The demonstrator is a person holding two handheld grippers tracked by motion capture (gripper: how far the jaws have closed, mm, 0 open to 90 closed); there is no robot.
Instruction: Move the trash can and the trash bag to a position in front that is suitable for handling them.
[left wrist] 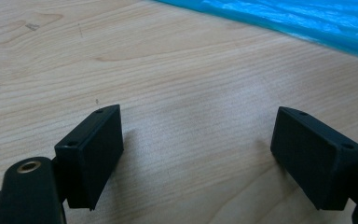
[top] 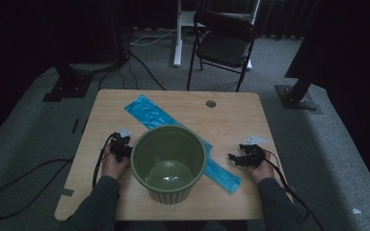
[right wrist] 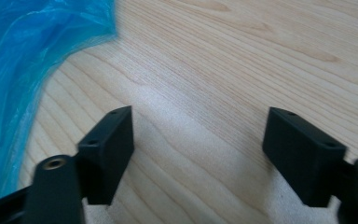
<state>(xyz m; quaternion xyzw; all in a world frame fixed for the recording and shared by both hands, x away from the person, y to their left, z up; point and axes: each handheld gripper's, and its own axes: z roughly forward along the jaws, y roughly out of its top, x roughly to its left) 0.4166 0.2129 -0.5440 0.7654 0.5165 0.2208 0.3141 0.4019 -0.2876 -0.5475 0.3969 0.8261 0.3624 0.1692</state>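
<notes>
My left gripper [left wrist: 196, 154] is spread wide, nothing btwn the jaws, just bare wood of the table [left wrist: 121, 56] under them. It sits just left of the green bucket [top: 168, 161], close to its rim; can't tell if it touches. My right gripper [right wrist: 198, 154] is also wide apart and empty, over bare tabletop, near the lower end of the blue plastic bag [top: 149, 115]. That bag lies flat, diagonal across the table, w/ the bucket standing on its middle, so the mid section is hidden. In the right gripper view the bag's edge is cut off at the left. Bucket's inside is dim; a pale rounded shape at the bottom, can't make out what.
</notes>
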